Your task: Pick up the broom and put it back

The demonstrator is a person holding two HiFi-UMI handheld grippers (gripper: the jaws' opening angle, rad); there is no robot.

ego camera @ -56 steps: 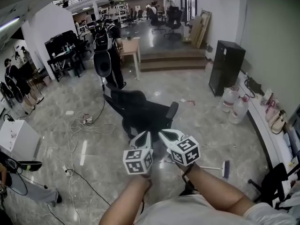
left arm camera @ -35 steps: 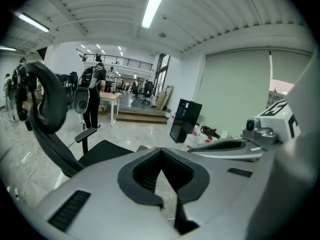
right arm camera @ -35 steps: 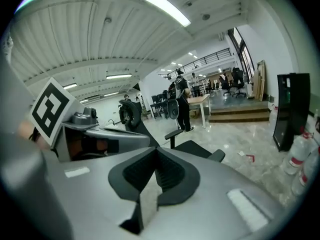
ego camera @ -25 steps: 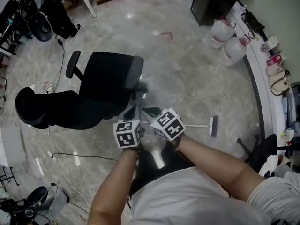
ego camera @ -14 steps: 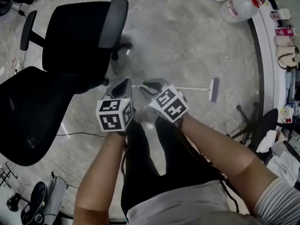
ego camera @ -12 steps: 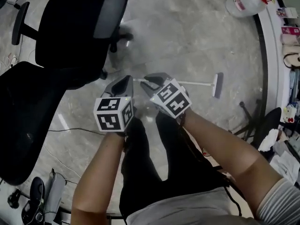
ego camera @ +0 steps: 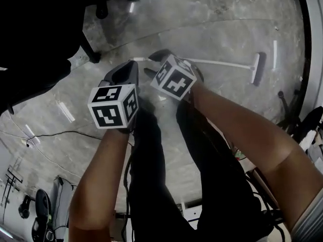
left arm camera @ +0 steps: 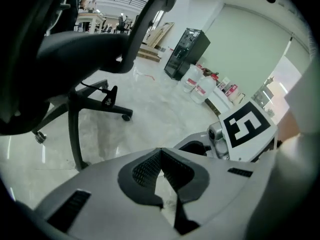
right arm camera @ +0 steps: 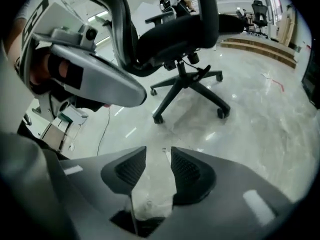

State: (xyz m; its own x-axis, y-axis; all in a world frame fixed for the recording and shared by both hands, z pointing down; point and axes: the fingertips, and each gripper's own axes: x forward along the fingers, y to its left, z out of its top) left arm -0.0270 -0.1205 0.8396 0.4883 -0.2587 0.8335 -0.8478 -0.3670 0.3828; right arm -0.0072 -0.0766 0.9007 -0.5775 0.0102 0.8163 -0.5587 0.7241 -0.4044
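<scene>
The broom [ego camera: 222, 63] lies flat on the marble floor, a thin white handle running right to its head [ego camera: 258, 68]. Both grippers hover low over the handle's left end. My left gripper [ego camera: 132, 64] is shut, its pads meeting tip to tip [left arm camera: 159, 151] with nothing in them. My right gripper [ego camera: 151, 63] sits just right of it; its jaws are opening and only bare floor shows between the pads [right arm camera: 159, 151]. Neither gripper view shows the broom. The left gripper [right arm camera: 100, 79] crosses the right gripper view's upper left.
A black office chair [ego camera: 40, 34] fills the upper left, its wheeled base [right arm camera: 187, 86] close ahead of the grippers. The person's dark-trousered legs [ego camera: 161, 150] stand below. A cable [ego camera: 50, 135] trails at left. Water bottles [left arm camera: 197, 86] and a black cabinet [left arm camera: 187, 51] stand farther off.
The head view has dropped much closer to the floor. Both grippers have come down together to the broom handle's left end. The chairs have slid toward the picture's upper left.
</scene>
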